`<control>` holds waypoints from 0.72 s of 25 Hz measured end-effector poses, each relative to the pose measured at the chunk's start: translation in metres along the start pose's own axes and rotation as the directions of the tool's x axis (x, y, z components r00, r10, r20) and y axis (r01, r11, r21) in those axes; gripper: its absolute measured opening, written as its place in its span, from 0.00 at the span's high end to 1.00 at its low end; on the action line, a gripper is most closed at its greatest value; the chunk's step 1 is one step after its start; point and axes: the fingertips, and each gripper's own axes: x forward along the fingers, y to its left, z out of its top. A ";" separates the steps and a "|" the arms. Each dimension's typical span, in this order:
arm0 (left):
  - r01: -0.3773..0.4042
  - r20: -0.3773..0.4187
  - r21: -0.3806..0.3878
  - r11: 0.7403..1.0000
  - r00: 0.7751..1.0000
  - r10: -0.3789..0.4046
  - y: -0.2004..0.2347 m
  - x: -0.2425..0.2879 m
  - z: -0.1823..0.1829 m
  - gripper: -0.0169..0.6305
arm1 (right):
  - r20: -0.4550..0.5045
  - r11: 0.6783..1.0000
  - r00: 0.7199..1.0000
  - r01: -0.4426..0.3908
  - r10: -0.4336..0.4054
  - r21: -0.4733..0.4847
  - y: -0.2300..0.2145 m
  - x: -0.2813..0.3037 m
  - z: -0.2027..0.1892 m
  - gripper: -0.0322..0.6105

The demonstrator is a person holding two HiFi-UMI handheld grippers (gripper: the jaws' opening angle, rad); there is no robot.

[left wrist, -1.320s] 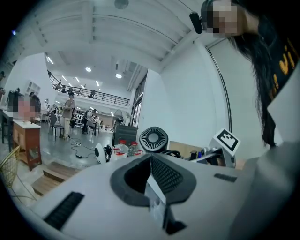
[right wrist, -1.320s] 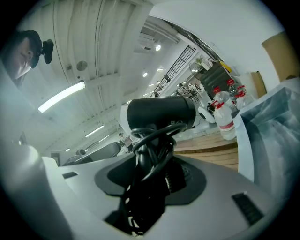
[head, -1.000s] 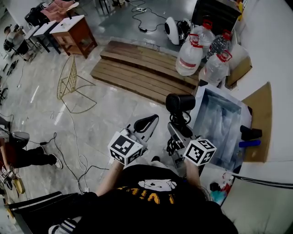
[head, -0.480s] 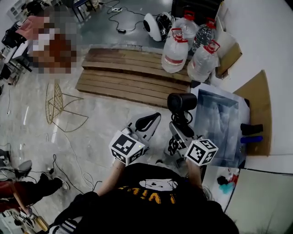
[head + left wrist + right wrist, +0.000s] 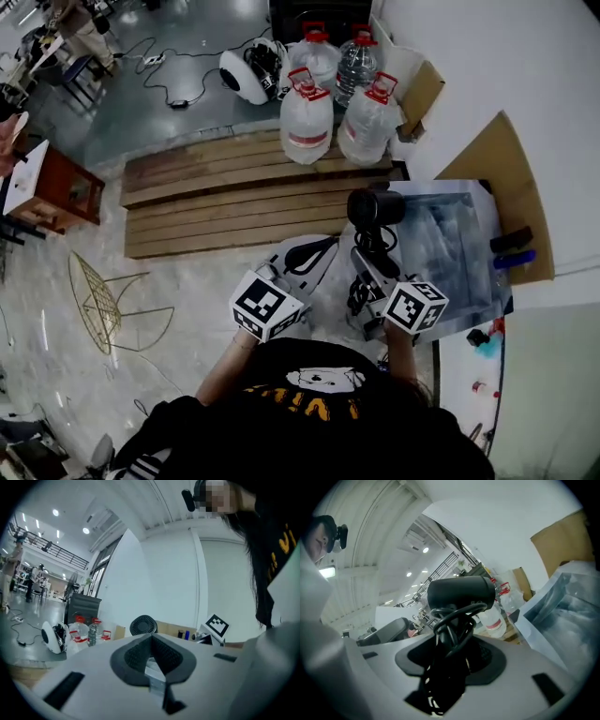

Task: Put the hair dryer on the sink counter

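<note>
Right gripper view: right gripper (image 5: 451, 654) apparently grips the hair dryer (image 5: 461, 592)

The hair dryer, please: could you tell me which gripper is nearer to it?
Right. The right gripper is shut on the hair dryer, holding its handle; the left gripper sits to its left, not touching it.

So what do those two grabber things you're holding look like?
The left gripper and right gripper match. Both have pale grey shells with dark, bumpy-textured fingers, and each carries a white cube printed with black square markers. The person wears a black top with yellow lettering.
</note>
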 end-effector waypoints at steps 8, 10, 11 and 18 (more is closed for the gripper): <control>0.200 -0.009 0.041 0.979 0.980 -0.200 0.025 0.019 0.009 0.96 | 0.135 0.977 0.968 0.209 -0.212 0.036 -0.035 0.003 0.039 0.66; 0.233 -0.018 0.053 0.971 0.973 -0.232 0.030 0.025 0.008 0.96 | 0.160 0.962 0.949 0.270 -0.271 0.032 -0.051 -0.004 0.051 0.66; 0.248 -0.018 0.051 0.968 0.969 -0.247 0.031 0.029 0.008 0.96 | 0.170 0.953 0.938 0.300 -0.301 0.034 -0.059 -0.008 0.057 0.66; 0.345 -0.025 0.024 0.938 0.938 -0.344 0.029 0.060 0.006 0.96 | 0.217 0.871 0.844 0.481 -0.491 0.098 -0.132 -0.042 0.098 0.66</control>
